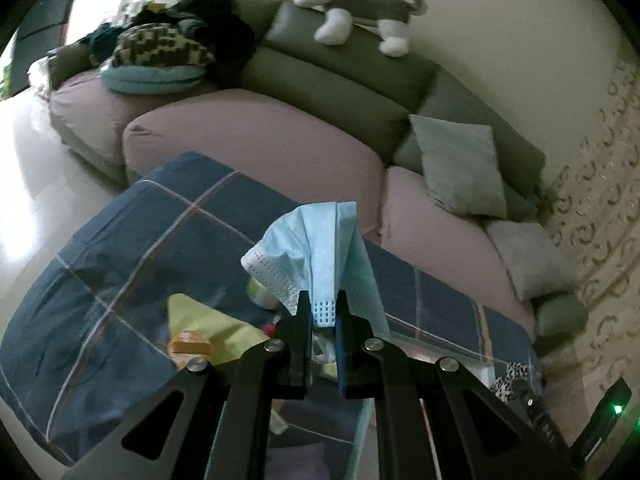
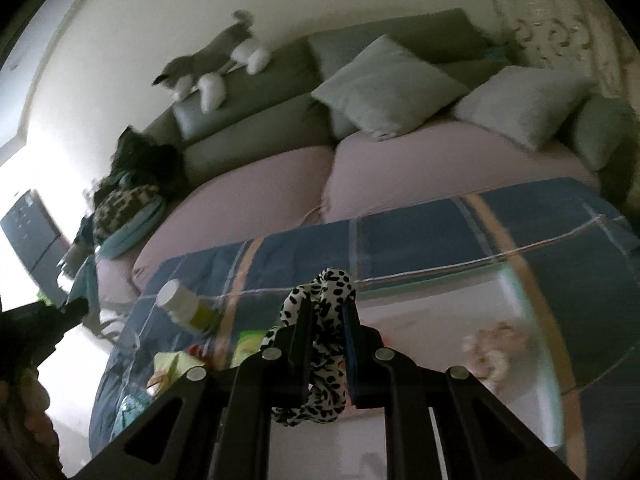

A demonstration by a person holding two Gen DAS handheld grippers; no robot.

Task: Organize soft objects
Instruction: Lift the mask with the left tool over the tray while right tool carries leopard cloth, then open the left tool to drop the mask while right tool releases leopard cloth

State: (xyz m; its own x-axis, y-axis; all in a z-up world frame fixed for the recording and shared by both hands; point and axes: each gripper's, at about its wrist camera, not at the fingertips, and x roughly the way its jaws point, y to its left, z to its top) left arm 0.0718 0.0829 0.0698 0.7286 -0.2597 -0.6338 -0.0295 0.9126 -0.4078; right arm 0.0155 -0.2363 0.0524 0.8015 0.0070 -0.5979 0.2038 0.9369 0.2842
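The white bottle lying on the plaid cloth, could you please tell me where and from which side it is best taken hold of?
Probably around the white bottle at mid-body, below its white cap, coming from above with the fingers across its width. It lies tilted on the plaid cloth, so its long sides are exposed. Both grippers are full now: the left gripper holds a face mask, the right gripper a spotted scrunchie.

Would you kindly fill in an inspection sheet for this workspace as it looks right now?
Surface: table under a blue plaid cloth.
Job's things: light blue face mask; black-spotted white scrunchie.
Clutter: white-capped bottle, yellow cloth, small orange box.
Grippers: left gripper shut on the face mask; right gripper shut on the scrunchie.
Cables: nothing seen.
Surroundings: sofa with cushions, plush dog on its backrest, clothes pile at one end.
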